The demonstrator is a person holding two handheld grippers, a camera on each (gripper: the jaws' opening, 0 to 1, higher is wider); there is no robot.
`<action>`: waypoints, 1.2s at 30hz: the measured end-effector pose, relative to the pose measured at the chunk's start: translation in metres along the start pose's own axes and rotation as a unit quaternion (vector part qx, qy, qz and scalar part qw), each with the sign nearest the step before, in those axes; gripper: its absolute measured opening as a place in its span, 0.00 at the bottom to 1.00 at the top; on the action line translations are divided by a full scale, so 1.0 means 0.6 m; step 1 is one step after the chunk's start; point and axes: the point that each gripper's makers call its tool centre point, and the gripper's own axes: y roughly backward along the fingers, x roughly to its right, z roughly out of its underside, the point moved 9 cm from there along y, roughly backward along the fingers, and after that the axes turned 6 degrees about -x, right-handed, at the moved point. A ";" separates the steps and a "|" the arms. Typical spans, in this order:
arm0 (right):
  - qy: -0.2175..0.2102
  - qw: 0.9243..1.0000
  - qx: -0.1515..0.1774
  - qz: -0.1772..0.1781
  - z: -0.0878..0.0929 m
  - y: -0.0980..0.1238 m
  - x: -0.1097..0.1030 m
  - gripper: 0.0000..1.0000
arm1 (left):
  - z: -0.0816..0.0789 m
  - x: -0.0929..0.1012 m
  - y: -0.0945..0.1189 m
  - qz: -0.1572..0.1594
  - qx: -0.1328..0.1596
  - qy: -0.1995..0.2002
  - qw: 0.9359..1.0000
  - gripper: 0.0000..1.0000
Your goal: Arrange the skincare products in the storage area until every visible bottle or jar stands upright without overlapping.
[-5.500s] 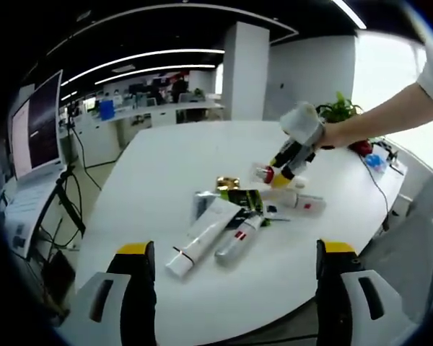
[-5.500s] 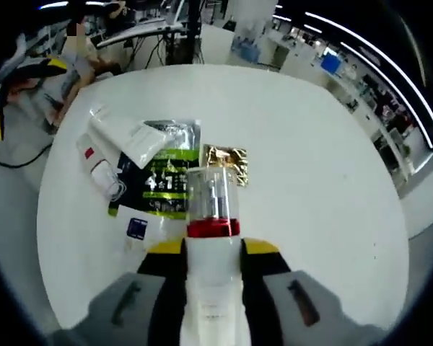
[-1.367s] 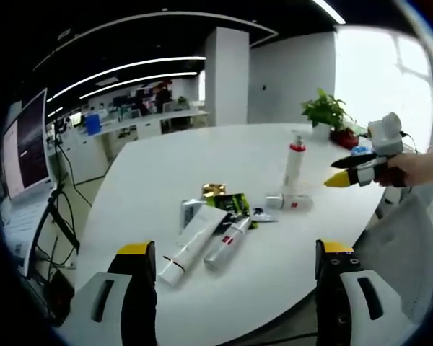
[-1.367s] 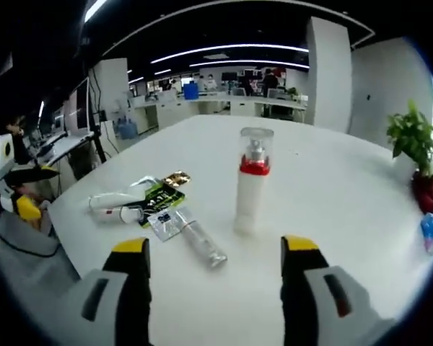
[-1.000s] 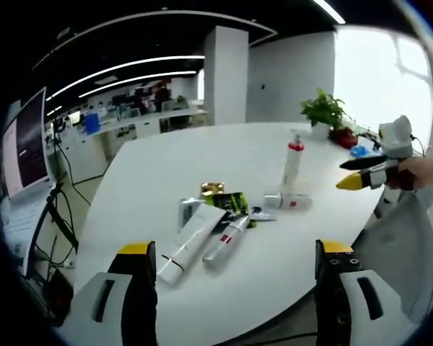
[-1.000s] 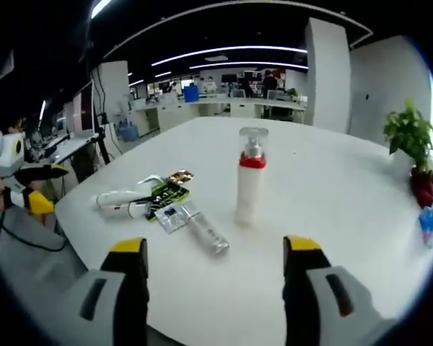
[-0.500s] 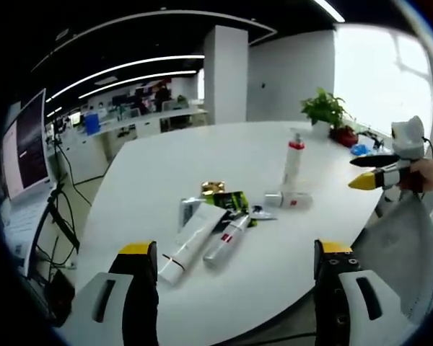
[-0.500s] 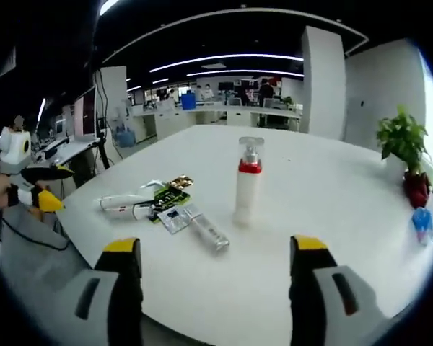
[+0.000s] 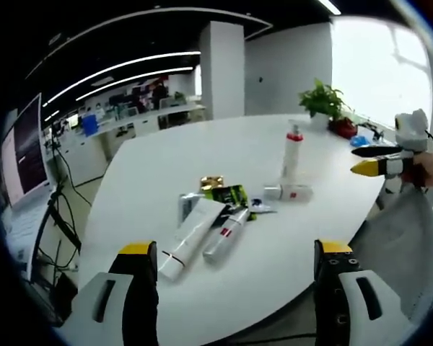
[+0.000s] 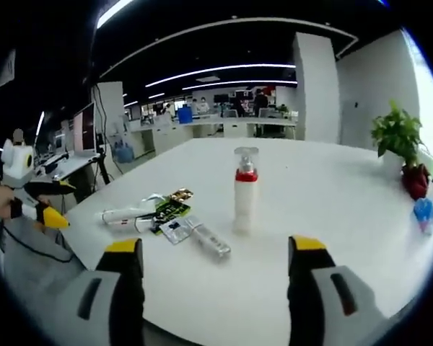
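Since the earlier frame both grippers had drawn back from the table (image 9: 159, 166), jaws open and empty. One pump bottle (image 10: 245, 189) stood upright; the tubes (image 9: 196, 236) lay flat, long axes slanting away from the nearer left gripper (image 9: 234, 281).

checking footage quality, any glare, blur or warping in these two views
Left gripper view: the window at upper right is blown out white, and the table edge bows from fisheye. Right gripper view: ceiling light strips curve into arcs, the pump bottle is fairly sharp, and the own jaws at the bottom look soft.
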 end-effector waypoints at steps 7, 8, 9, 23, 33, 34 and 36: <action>0.030 0.999 -0.005 -0.011 0.001 -0.001 -0.011 0.81 | 0.000 0.002 -0.001 -0.003 -0.005 -0.004 1.000 0.87; 0.033 0.999 -0.005 -0.011 0.001 -0.001 -0.011 0.81 | 0.000 0.002 -0.001 -0.003 -0.006 -0.005 1.000 0.88; 0.033 0.999 -0.005 -0.011 0.001 -0.001 -0.011 0.81 | 0.001 0.002 -0.001 -0.004 -0.007 -0.006 1.000 0.88; 0.012 1.000 0.015 -0.022 -0.004 0.000 -0.008 0.79 | -0.012 -0.014 -0.022 -0.009 -0.039 -0.005 0.999 0.87; -0.002 0.999 0.016 -0.034 -0.004 0.000 -0.008 0.76 | -0.041 -0.043 -0.057 -0.013 -0.073 -0.052 0.996 0.83; 0.000 0.999 0.015 -0.034 -0.004 -0.001 -0.008 0.76 | -0.048 -0.048 -0.063 -0.010 -0.078 -0.066 0.995 0.81; 0.001 0.999 0.012 -0.037 -0.004 -0.003 -0.009 0.76 | -0.061 -0.057 -0.075 0.004 -0.088 -0.096 0.992 0.78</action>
